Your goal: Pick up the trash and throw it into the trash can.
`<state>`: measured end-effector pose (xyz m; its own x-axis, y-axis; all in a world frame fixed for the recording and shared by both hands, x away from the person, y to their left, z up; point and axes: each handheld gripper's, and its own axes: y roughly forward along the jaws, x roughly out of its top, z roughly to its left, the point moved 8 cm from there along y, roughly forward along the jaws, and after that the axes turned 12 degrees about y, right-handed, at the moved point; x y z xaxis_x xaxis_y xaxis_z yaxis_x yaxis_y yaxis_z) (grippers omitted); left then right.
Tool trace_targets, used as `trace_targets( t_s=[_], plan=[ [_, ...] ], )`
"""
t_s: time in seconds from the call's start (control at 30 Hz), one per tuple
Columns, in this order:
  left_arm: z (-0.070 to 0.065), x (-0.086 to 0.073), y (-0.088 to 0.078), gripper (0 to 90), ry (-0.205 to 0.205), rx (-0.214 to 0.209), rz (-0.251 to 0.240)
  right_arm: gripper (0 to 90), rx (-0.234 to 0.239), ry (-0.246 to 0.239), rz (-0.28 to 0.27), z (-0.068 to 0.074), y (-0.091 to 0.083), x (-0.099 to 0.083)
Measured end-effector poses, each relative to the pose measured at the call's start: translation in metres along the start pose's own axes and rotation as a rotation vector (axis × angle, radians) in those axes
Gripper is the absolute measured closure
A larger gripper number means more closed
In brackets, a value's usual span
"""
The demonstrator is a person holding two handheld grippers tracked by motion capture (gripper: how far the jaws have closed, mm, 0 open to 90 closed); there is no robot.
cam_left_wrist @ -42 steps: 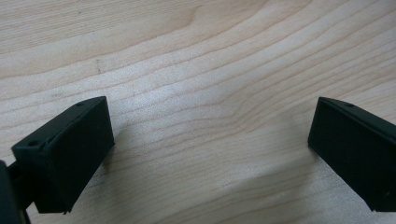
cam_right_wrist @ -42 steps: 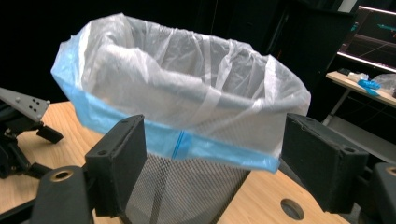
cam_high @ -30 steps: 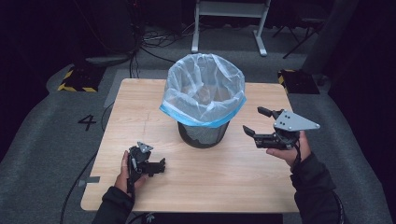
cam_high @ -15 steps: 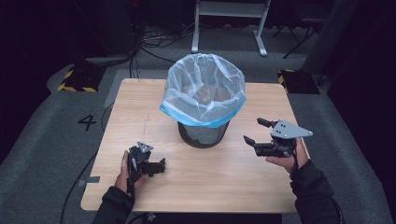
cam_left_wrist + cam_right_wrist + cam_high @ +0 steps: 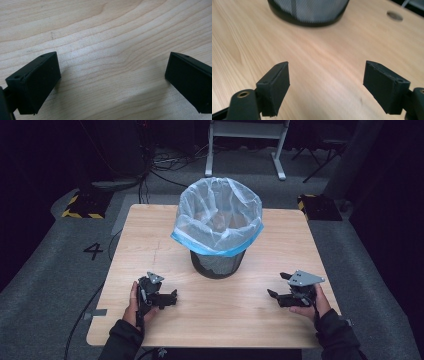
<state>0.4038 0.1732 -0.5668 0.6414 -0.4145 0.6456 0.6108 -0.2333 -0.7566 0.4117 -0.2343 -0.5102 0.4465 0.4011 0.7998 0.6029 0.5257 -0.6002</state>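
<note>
So my left gripper (image 5: pixel 172 296) sits low over the near left part of the wooden table (image 5: pixel 150 235), and in the left gripper view (image 5: pixel 112 75) its two black jaws are spread wide with bare wood grain between them, pinching nothing. My left hand (image 5: pixel 136 300) wraps the body of it from the near side.

My right gripper (image 5: pixel 276 290) hangs just above the near right part of the table, jaws pointing left toward the middle (the grey three-cornered plate rides on top). In the right gripper view (image 5: pixel 325 85) those jaws are likewise parted wide and hold nothing; beyond them I see the dark mesh base of the wastebasket (image 5: pixel 308 11) standing on the wood, well apart from the jaw tips, and a small round hole (image 5: pixel 394 15) in the tabletop off to the far right.

The wastebasket (image 5: pixel 218 265) stands upright at the middle of the table, between my two grippers and farther back, lined with a pale translucent bag (image 5: pixel 218 215) whose blue-edged rim folds down over the outside. Something pale lies inside the bag, too dim to tell what
</note>
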Motion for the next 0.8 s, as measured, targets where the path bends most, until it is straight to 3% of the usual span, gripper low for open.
trace_targets(
  t_s=[0.13, 0.17, 0.33, 0.37, 0.4, 0.47, 0.8],
  plan=[
    [0.000, 0.000, 0.000, 0.4, 0.003, 0.002, -0.001, 21.0, -0.002, 0.009, 0.029, -0.001, 0.001, -0.015],
    [0.000, 0.000, 0.000, 0.4, 0.003, 0.001, 0.001, 20.6, 0.005, 0.030, 0.053, 0.000, 0.002, -0.027],
    [0.000, 0.000, -0.001, 0.4, 0.003, 0.002, 0.001, 19.8, 0.010, 0.025, 0.100, 0.001, 0.003, -0.046],
    [0.000, 0.000, -0.001, 0.4, 0.003, 0.002, 0.001, 18.2, 0.017, 0.038, 0.114, 0.002, 0.003, -0.051],
    [0.000, 0.000, -0.001, 0.4, 0.002, 0.002, 0.001, 18.1, 0.040, 0.078, 0.090, 0.001, 0.003, -0.055],
    [-0.001, -0.001, -0.001, 0.4, 0.001, 0.000, 0.002, 17.4, 0.054, 0.122, 0.091, -0.001, 0.002, -0.058],
    [-0.001, 0.000, 0.000, 0.1, 0.006, -0.004, -0.002, 16.6, 0.065, 0.130, 0.099, -0.002, 0.003, -0.058]
  ],
)
